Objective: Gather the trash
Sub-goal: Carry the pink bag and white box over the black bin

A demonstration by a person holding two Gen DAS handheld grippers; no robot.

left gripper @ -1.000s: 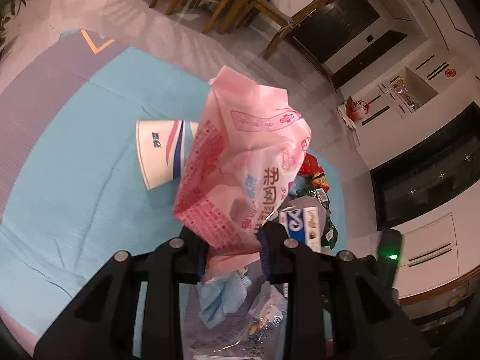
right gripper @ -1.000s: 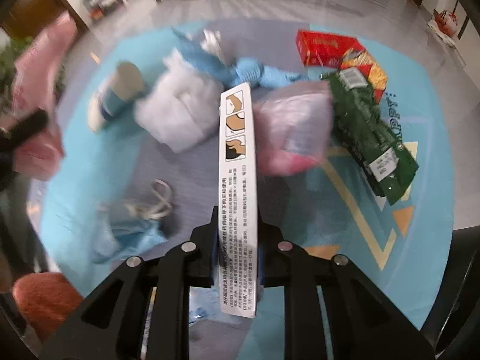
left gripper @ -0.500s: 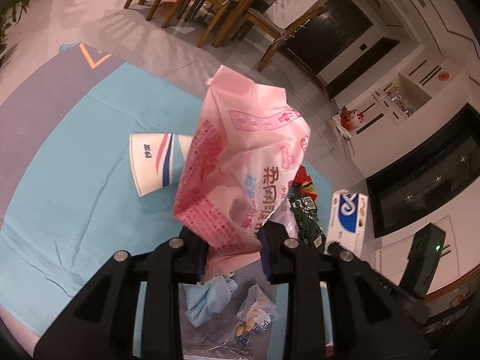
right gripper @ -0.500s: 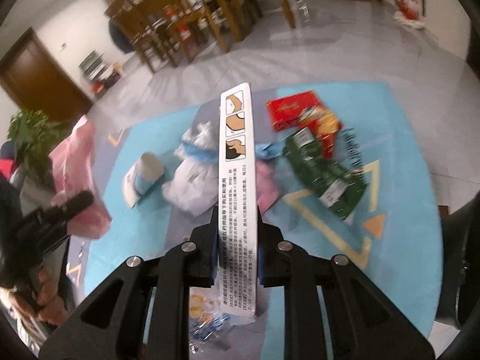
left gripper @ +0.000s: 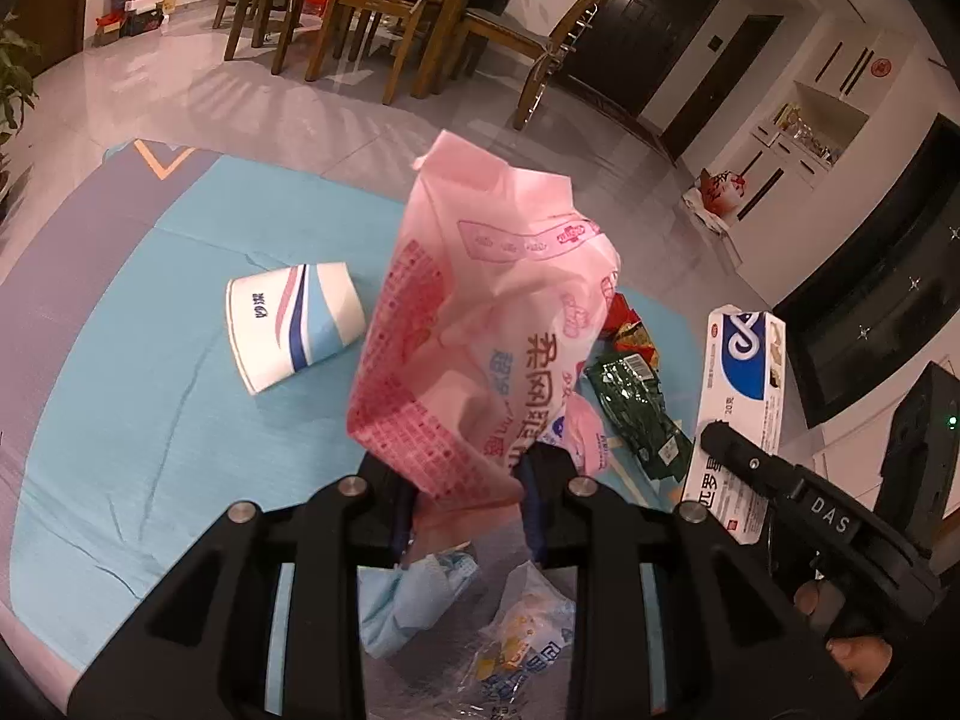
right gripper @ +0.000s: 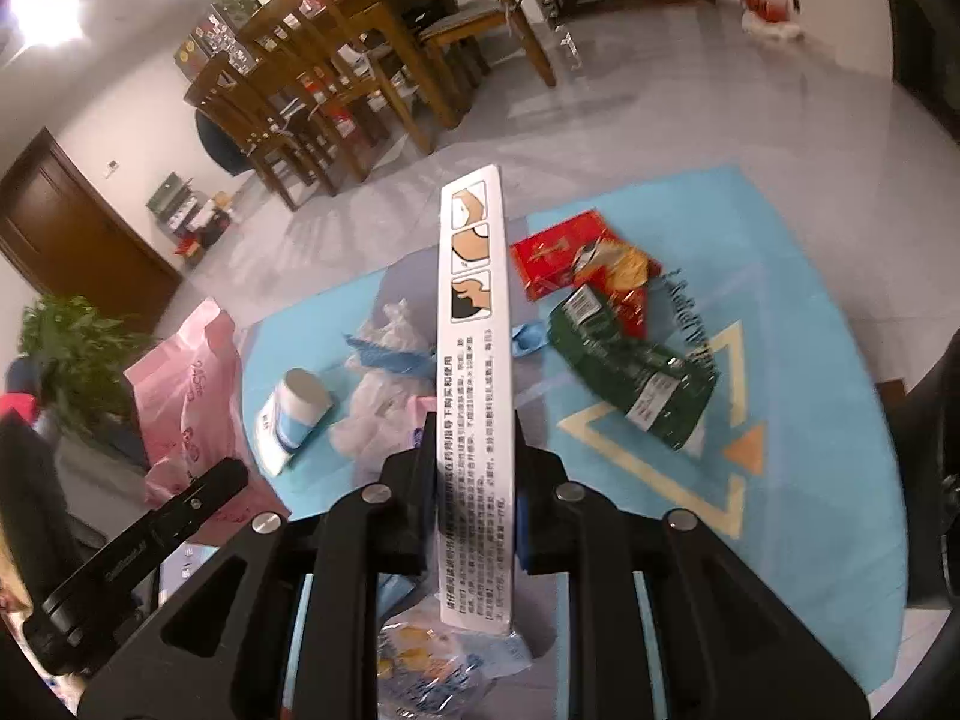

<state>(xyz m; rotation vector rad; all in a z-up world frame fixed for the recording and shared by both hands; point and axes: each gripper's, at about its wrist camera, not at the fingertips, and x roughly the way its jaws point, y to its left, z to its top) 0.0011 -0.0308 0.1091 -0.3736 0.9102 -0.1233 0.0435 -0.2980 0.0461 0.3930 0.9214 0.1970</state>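
1. A blue floor mat [right gripper: 798, 324] carries the loose rubbish; dining chairs [left gripper: 336, 6] stand well behind it on the tiled floor.
2. The pink plastic bag [left gripper: 480, 330] is the only container in view. The left gripper [left gripper: 468, 501] has its jaws nearly closed on the bag's lower folds and holds it up over the mat. I cannot tell where its mouth faces, nor whether anything is inside.
3. The long white carton [right gripper: 477, 396] is clamped edge-on in the right gripper [right gripper: 471, 504], jaws fully closed on it. Its long axis runs straight out along the fingers, away from the hand.
4. Deciding relation: in the right wrist view the bag lies well to the left of the carton; in the left wrist view the carton [left gripper: 741, 414] stands at the right edge, just beside the bag. Judgement: the carton likely goes into the bag next, end first, and the bag must be opened to receive it.
5. On the mat: a paper cup [left gripper: 294, 324] on its side, a green wrapper [right gripper: 636, 384], a red packet [right gripper: 555, 252], and crumpled clear plastic [right gripper: 384, 396].
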